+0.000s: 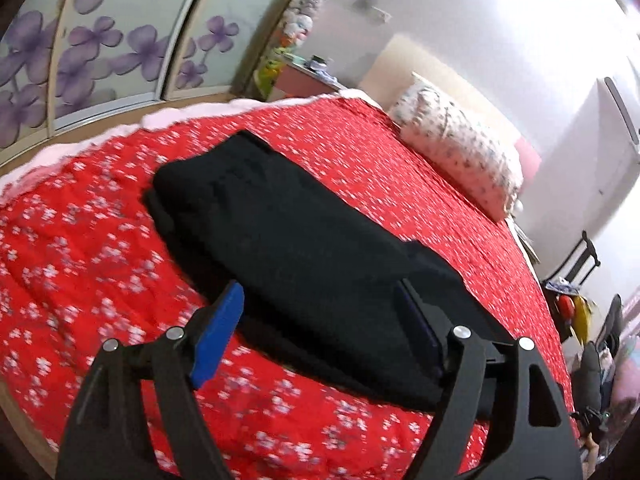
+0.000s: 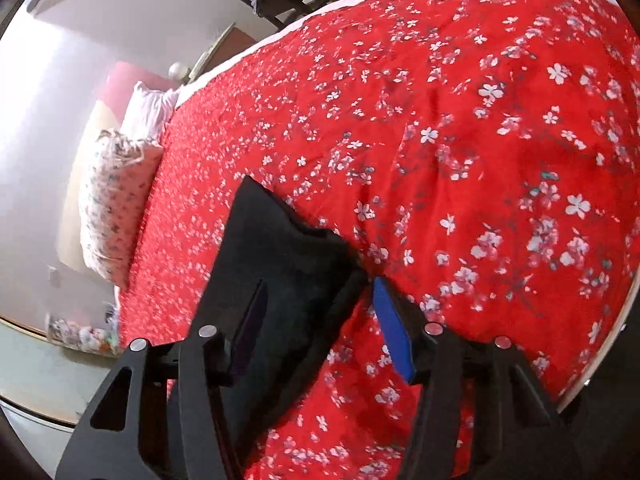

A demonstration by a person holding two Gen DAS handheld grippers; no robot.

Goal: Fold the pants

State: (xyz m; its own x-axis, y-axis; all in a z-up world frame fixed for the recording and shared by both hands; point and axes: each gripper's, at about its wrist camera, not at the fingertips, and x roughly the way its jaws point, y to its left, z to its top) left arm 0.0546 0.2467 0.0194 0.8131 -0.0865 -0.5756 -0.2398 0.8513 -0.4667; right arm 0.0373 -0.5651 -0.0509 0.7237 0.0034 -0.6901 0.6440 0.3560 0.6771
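The black pants lie folded into a long, narrow bundle on the bed, on its red flowered bedspread. In the left wrist view the bundle's long axis runs from the near right, by the gripper, toward the far left, where one squared end points at the wardrobe. The left gripper has its fingers spread wide, astride the near end of the pants without pinching the cloth. In the right wrist view the right gripper has its fingers partly apart, over an edge of the pants; no grip shows. A speckled pillow lies at the head of the bed. Wardrobe doors with purple flowers stand beyond, and white walls.
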